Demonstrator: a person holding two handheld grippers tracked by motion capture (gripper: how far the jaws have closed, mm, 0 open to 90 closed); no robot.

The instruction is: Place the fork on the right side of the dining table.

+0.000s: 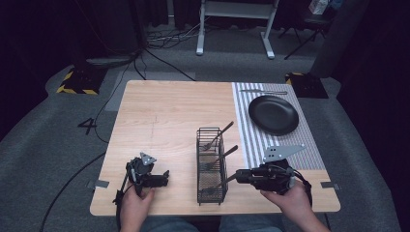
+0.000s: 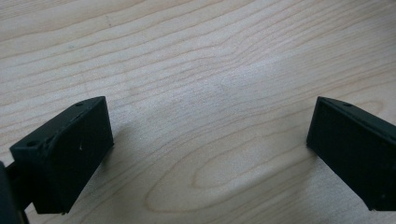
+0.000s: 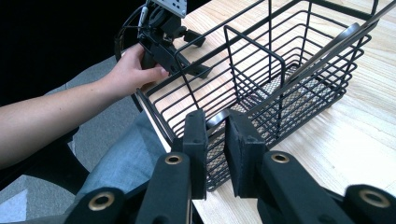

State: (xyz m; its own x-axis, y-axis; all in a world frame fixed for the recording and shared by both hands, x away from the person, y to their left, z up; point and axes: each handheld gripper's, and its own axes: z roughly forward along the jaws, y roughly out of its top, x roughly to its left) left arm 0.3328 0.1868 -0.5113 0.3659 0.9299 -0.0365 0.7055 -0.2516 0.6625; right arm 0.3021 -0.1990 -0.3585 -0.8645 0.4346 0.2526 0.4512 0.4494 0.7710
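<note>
Your right tool is pinching the handle of the nearest fork, which is leaning in the near compartment of the wire caddy. Your left tool is resting wide open on the counter. Two forks are waiting behind; one piece is lying beyond the black plate, so most seems left.

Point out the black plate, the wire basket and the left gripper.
black plate [image 1: 273,114]: high view, centre of its dish.
wire basket [image 1: 212,165]: high view, its middle compartment's wires.
left gripper [image 2: 210,140]: left gripper view, the gap midway between its open jaws.
</note>
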